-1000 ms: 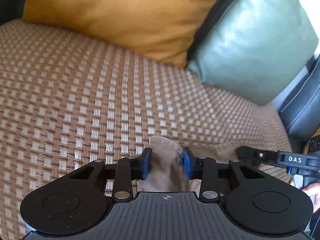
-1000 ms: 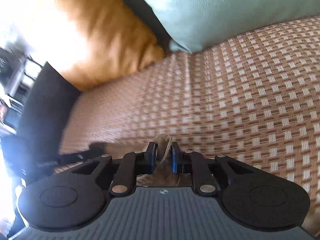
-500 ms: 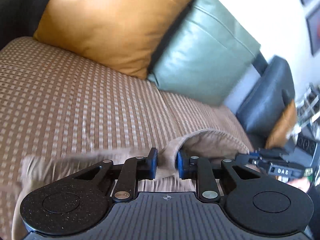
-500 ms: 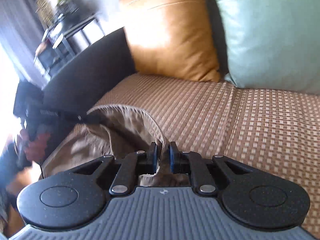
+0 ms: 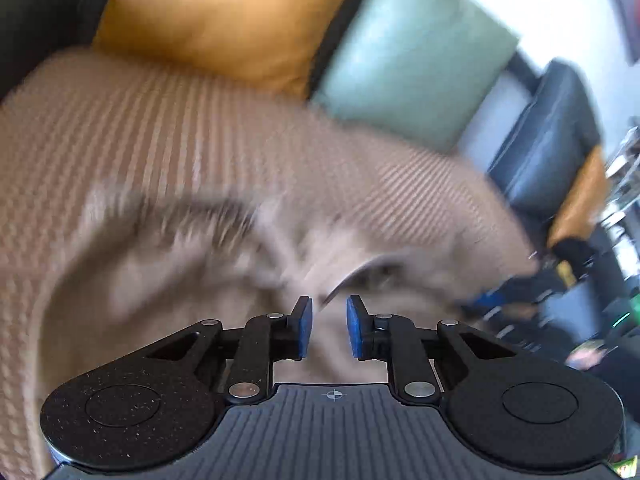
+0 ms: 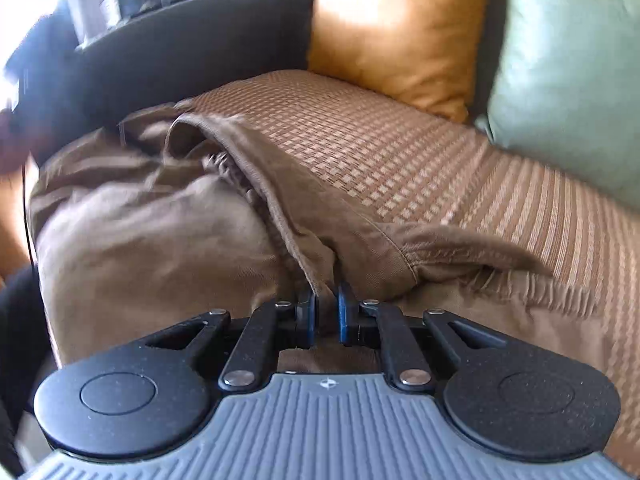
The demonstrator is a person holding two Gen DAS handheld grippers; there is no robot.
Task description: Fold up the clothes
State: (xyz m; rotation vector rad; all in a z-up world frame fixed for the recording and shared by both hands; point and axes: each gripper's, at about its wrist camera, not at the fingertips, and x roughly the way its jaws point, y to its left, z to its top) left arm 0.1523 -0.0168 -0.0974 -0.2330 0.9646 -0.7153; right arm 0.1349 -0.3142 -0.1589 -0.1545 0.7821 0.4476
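Right wrist view: brown garment (image 6: 152, 240) lies bunched on the woven sofa seat (image 6: 400, 152), mostly left of and ahead of the right tongs (image 6: 327, 314). Right tongs clenched on a hemmed edge of it, cloth pinched between the blue pads; a frayed flap trails off to the right. Mustard cushion (image 6: 392, 28) and green cushion (image 6: 568, 64) sit well beyond, against the dark armrest (image 6: 192, 40).

Left wrist view, heavy motion blur: garment (image 5: 192, 280) spread ahead of the left tongs (image 5: 329, 330). Pads stand apart with tan cloth showing in the gap, no clear pinch, so released as far as I can tell. Other tool (image 5: 492, 300) shows far right, blurred.

Step, my read: mid lay-out or first fold, one edge dragged across the seat, nothing neatly folded yet. Next move likely needs the left tongs to re-grip a free edge or corner, then both carry that edge over and flatten the bunching. Risk: cloth rucks under the right pinch.

Versus half a second ago: left pads were closer together on a cloth ridge, now wider; the garment fills more of that view and blur is far stronger. Right view has swung, with much more cloth in sight, grip the same.
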